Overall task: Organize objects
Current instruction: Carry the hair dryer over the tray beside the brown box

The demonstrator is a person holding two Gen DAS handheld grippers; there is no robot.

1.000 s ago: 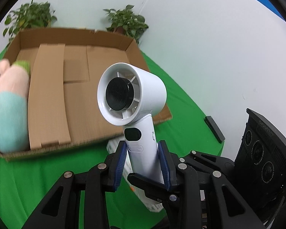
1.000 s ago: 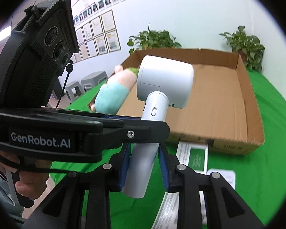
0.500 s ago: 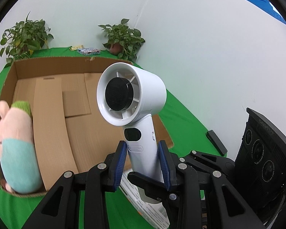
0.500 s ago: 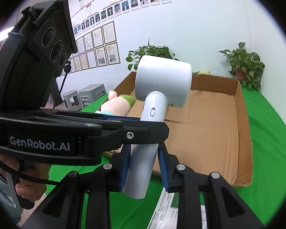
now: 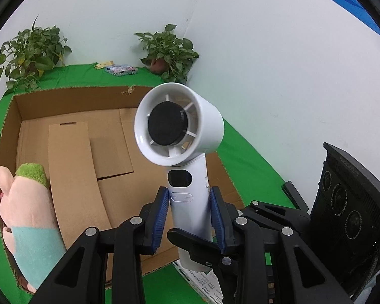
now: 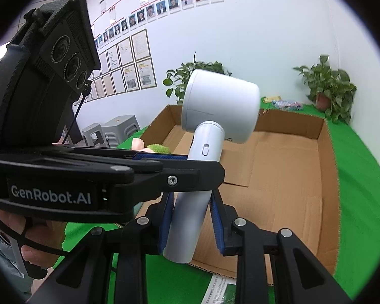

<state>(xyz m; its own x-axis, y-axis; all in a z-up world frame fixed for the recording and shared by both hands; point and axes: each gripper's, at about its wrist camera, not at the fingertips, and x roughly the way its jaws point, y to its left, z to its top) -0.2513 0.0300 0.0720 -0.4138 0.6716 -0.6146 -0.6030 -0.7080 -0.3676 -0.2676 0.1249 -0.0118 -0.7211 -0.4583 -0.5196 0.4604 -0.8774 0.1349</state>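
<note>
We see bright, even, diffuse indoor light in both views, with only soft shadows inside the cardboard box [image 5: 71,136]. Fisheye distortion bends straight lines near the dark circular borders. Focus is sharp; the white wall [image 6: 266,38] shows no glare.

White handheld fan [image 5: 190,136], black hub in its barrel, black oval window on the handle. Left gripper [image 5: 190,217] black frame, blue ribbed pads [image 5: 160,217]; right gripper [image 6: 191,224] the same black with blue pads [image 6: 216,221]. Cardboard box [image 5: 71,152] plain brown. Plush toy [image 5: 27,215] pale pink, light teal band, green fuzzy tuft. Tablecloth [image 5: 243,162] bright green. Potted plants [image 5: 168,50] green leaves, terracotta pot. Wall [image 5: 278,63] white, blue stripe top right. Stools [image 6: 114,129] grey.
</note>
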